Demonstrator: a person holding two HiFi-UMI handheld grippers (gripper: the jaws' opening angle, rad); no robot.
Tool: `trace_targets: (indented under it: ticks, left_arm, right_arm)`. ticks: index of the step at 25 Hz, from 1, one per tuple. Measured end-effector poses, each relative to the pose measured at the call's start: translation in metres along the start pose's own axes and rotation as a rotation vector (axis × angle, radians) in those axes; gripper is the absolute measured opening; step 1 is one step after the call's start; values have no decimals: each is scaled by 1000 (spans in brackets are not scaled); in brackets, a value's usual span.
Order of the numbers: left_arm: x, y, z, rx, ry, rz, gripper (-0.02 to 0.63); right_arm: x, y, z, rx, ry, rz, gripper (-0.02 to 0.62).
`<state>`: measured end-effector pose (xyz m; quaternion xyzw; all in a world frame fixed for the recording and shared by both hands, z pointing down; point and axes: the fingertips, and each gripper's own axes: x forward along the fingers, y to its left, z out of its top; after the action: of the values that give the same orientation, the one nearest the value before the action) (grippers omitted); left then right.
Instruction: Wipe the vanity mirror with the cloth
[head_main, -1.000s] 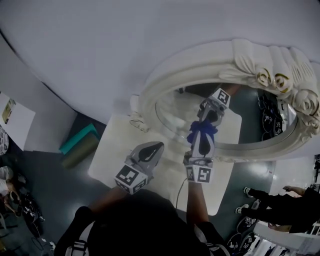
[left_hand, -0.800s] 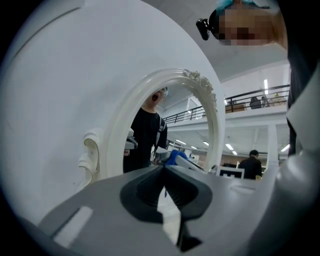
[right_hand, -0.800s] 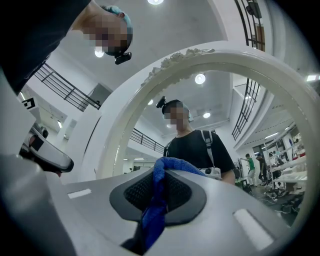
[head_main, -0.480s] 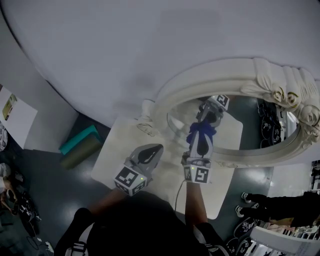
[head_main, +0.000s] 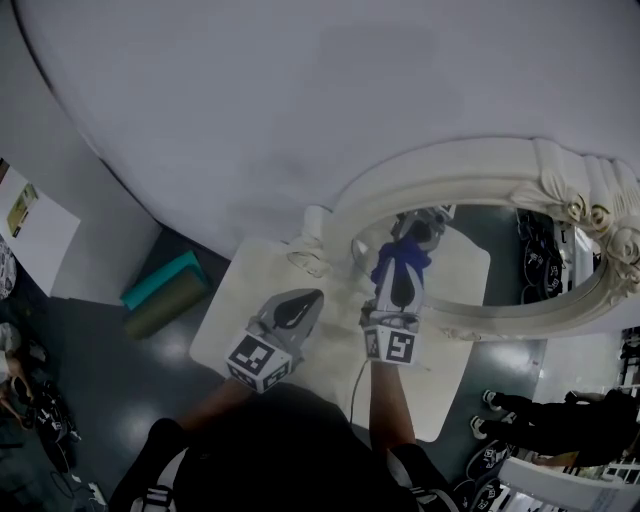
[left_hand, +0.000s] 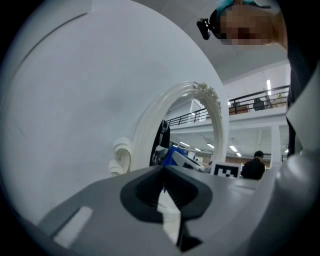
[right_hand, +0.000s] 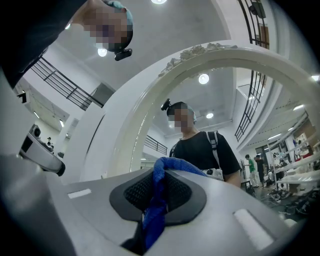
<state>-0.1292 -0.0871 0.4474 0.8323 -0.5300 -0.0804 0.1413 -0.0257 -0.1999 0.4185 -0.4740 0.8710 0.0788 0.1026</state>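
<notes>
Head view: the right gripper (head_main: 404, 254), clamped on the one blue cloth (head_main: 399, 262), has shifted toward the left edge of the single vanity mirror (head_main: 505, 250), so wiping appears under way, though contact with the glass is uncertain. Two grippers counted: the left gripper (head_main: 306, 300) is closed and empty above the one counter (head_main: 245, 290).

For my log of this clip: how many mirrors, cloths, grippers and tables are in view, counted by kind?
Mirror: 1
Cloth: 1
Grippers: 2, the left gripper and the right gripper
Table: 1
Total: 5
</notes>
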Motion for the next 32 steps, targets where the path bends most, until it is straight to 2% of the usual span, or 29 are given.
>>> trace_targets:
  ticks: [7,12,20,27,32]
  left_arm:
    - [-14,14,4,4,-3,23,6]
    - [-27,27,5,-7,-5,46,6]
    - [-43,45,6,-12,-14,83,6]
    - [-52,43,7,-8,-16,93,6]
    - [-57,36,7,0,-20,103,6]
  right_arm:
    - [19,34,-4,-18,41,31,37]
    - [31,52,-2,-18,9,42,36]
    - [37,63,-6,-9,32,65,36]
    - [40,67,-1,80,17,124,34]
    - [41,68,2,173,11,213,34]
